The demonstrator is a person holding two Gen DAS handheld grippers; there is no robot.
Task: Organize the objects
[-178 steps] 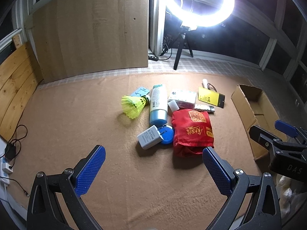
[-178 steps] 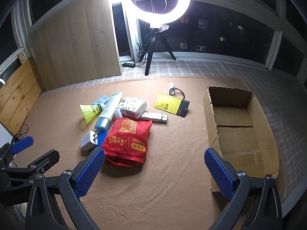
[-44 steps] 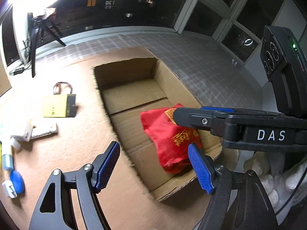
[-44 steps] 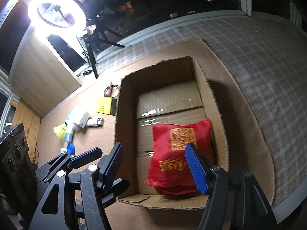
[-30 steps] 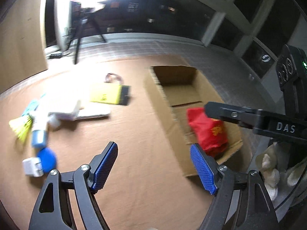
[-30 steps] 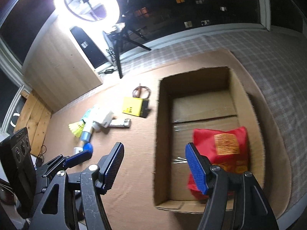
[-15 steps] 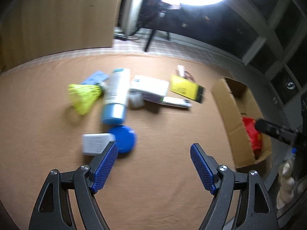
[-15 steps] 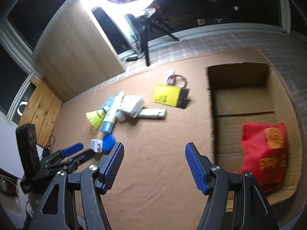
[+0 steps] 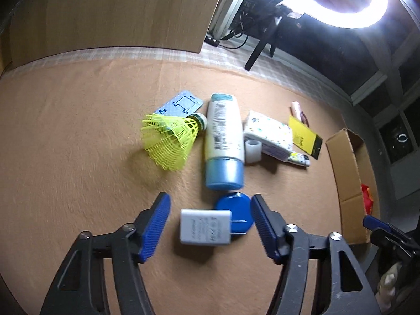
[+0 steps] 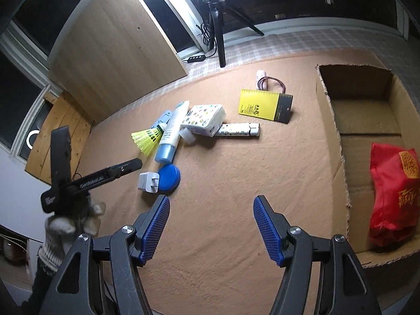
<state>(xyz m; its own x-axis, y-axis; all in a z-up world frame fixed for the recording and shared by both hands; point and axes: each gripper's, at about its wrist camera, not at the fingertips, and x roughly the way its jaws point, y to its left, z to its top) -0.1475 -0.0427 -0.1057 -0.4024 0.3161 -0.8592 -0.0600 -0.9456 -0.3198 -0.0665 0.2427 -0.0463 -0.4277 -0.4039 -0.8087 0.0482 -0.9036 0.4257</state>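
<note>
My left gripper (image 9: 210, 223) is open and hovers over a white charger plug (image 9: 205, 227) that lies between its fingers, next to a blue round lid (image 9: 234, 211). Beyond lie a blue-capped white tube (image 9: 223, 141), a yellow shuttlecock (image 9: 170, 136), a tissue pack (image 9: 267, 135) and a yellow card (image 9: 304, 135). The red pouch (image 10: 393, 194) lies in the cardboard box (image 10: 338, 131) on the right. My right gripper (image 10: 211, 225) is open and empty above bare carpet, left of the box. The plug also shows in the right wrist view (image 10: 148, 182).
A ring light on a tripod (image 10: 219, 26) and a wooden board (image 10: 115, 50) stand at the back. A patterned pen case (image 10: 239, 130) and a pink item with a cord (image 10: 262, 78) lie on the tan carpet (image 10: 236, 173). The left handle (image 10: 86, 181) reaches in from the left.
The red pouch was put into the box and let go. My left gripper swung back left and came down over the white plug. My right gripper drew back from the box.
</note>
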